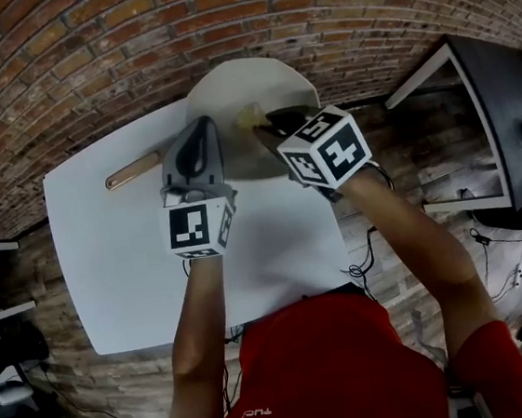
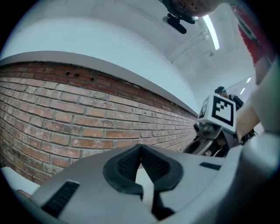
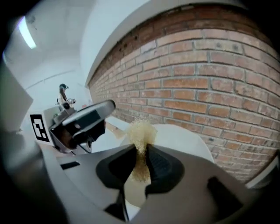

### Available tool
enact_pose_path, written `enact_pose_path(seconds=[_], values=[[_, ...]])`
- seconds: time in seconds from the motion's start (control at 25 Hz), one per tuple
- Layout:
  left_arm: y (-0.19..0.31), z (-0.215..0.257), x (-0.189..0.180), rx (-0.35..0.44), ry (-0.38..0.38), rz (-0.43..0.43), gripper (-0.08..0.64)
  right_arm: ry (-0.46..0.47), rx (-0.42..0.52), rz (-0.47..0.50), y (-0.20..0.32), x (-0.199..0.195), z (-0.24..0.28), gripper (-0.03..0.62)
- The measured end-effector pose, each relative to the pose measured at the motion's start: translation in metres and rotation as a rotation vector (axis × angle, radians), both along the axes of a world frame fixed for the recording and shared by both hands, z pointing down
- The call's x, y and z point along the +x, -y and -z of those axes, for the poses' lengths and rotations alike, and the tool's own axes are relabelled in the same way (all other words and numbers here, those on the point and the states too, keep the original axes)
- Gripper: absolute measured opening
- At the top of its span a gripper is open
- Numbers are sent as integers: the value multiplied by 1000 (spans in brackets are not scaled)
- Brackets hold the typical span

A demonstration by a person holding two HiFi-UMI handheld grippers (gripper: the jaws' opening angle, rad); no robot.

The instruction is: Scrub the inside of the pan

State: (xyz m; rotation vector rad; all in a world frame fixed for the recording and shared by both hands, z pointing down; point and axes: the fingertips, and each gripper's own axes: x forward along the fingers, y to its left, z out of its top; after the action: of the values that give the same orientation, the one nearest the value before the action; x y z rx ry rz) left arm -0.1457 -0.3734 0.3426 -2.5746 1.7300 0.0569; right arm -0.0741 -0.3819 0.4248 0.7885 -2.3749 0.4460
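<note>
Your right gripper has its jaws pinched on a pale, wiry scrubber. A tuft fans out above the pads and the rest hangs down between them. In the head view that gripper reaches in from the right, with the scrubber inside the cream-coloured pan, near its front left part.

The pan sits at the far edge of the white table, close to the brick wall. Its wooden handle points out to your left, lying just above the tabletop.

Your left gripper lies over the pan's left rim, close to where the handle joins. Its jaws are pressed together at the tips (the pads meet in a narrow peak). A pale sliver shows in the gap below the tips, and you cannot tell from here whether that is the pan's rim or only the surface beyond.

The two grippers are near each other but apart, and both marker cubes face up toward you.
</note>
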Motion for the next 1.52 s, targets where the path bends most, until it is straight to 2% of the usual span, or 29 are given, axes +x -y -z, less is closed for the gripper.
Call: enact_pose_path(seconds=[0.16,0.36,0.68,0.96,1.52], values=[[-14,15,10,0,-4,-13,14,169,157,-35,-23,10,43,75],[-40,36,29,4,-3,-62,14,323,331,-52,-55,23,90,75],[-88,52,47,21,-30,-105,14,488,479,-81,-111,41,128,75],[-119,50,57,20,-36,-116,13,522,513,-101,-147,47,125,75],[-144,43,64,22,-37,-114,14,512,522,-99,-173,47,117,74]])
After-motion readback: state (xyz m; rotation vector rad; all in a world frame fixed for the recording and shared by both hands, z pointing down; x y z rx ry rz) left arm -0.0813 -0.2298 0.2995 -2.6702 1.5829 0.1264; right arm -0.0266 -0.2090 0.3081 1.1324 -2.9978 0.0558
